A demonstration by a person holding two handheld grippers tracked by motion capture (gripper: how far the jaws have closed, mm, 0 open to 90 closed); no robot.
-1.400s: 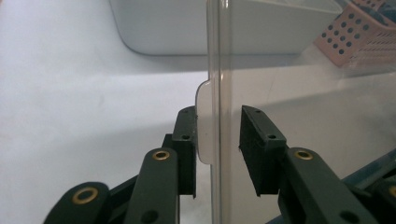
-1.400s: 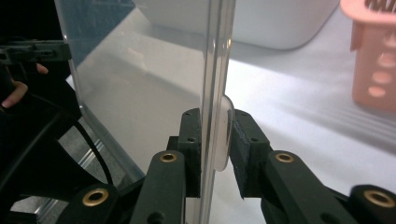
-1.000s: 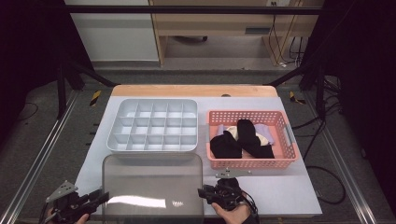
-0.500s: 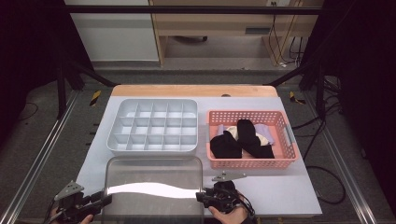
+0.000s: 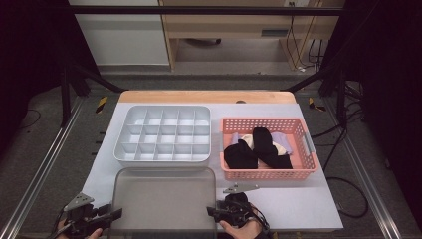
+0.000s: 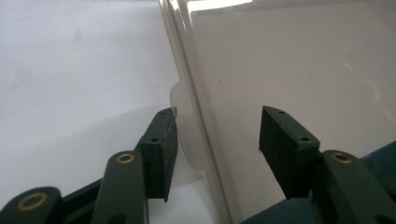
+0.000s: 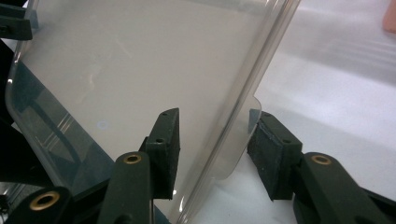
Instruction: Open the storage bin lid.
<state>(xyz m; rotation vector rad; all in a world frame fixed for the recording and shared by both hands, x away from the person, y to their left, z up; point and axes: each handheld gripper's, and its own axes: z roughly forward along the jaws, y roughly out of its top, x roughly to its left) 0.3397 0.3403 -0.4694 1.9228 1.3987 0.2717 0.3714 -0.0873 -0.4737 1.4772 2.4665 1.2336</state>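
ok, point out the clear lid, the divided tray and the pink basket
clear lid (image 5: 164,199), high view, middle of its flat top
divided tray (image 5: 121,149), high view, left outer rim
pink basket (image 5: 263,174), high view, front mesh wall

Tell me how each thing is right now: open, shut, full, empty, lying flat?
clear lid: off the tray, lying flat on the table, an edge between each gripper's jaws.
divided tray: uncovered, compartments empty.
pink basket: holds black socks and some pale cloth.
left gripper: jaws just been opening, pads off the lid.
right gripper: jaws just been opening, pads off the lid.
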